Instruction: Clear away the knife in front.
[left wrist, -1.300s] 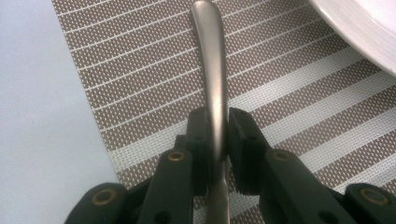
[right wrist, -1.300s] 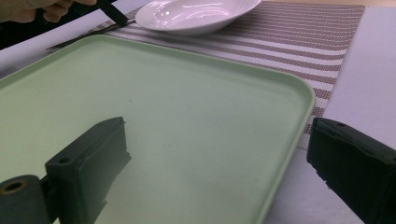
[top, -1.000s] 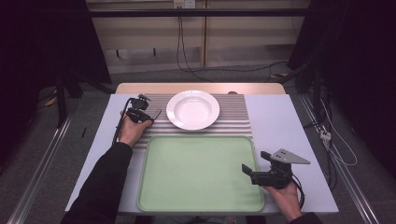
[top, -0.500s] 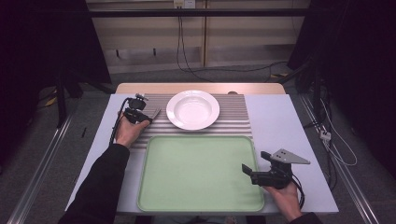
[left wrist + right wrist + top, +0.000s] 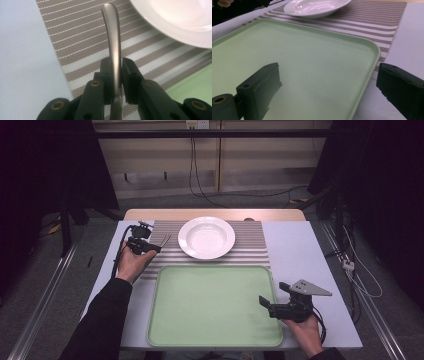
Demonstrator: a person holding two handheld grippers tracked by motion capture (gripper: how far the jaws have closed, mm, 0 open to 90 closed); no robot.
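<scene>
My left gripper is shut on the handle of a metal utensil, held over the left part of the striped placemat. The handle's rounded end points away from the jaws, just short of the white bowl-like plate; its other end is hidden under the gripper. In the left gripper view the plate's rim shows at the upper right. My right gripper stands open with nothing in it at the right edge of the light green tray, one jaw over the tray and one outside its rim.
The tray lies at the table's front, touching the placemat's near edge. Bare white tabletop lies to the right of the placemat and tray. A person's forearms come in from the bottom. Cables run on the floor beyond the table.
My left gripper has drifted slightly to the left with the utensil in it. The right gripper has stayed in place.
</scene>
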